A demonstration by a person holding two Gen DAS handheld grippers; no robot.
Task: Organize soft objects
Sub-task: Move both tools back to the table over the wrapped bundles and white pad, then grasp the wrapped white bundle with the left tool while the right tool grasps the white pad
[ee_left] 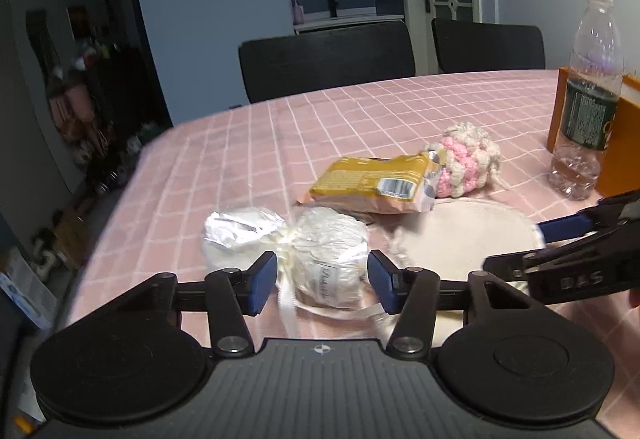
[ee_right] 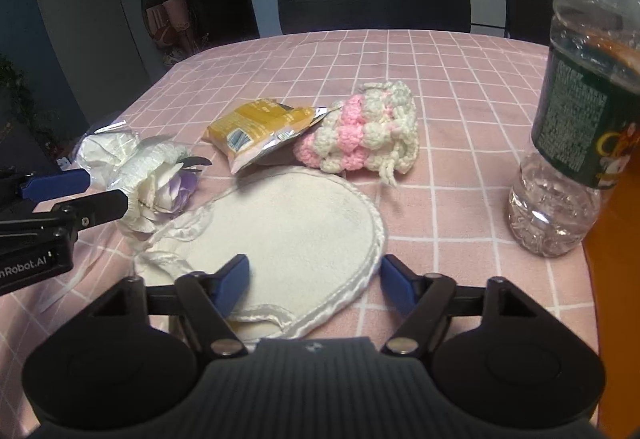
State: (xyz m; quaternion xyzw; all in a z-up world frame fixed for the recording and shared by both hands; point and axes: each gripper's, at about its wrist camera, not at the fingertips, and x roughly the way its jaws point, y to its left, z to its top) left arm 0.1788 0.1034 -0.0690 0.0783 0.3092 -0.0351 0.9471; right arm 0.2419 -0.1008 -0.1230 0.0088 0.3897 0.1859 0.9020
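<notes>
A table under a pink checked cloth [ee_right: 460,111] holds several soft things. The left gripper [ee_left: 322,281] has its blue pads apart on either side of a white wrapped bundle with a fabric flower [ee_left: 320,259], not pressing it. The right gripper [ee_right: 314,285] also stands apart, low over a round white cloth pad [ee_right: 288,223] that lies at the centre of its view. At twelve o'clock from the pad lie a yellow snack packet [ee_right: 256,129] and, touching its right end, a pink and white crochet piece [ee_right: 360,133]. At three o'clock stands a clear plastic bottle [ee_right: 576,111] beside an orange box [ee_left: 622,135].
</notes>
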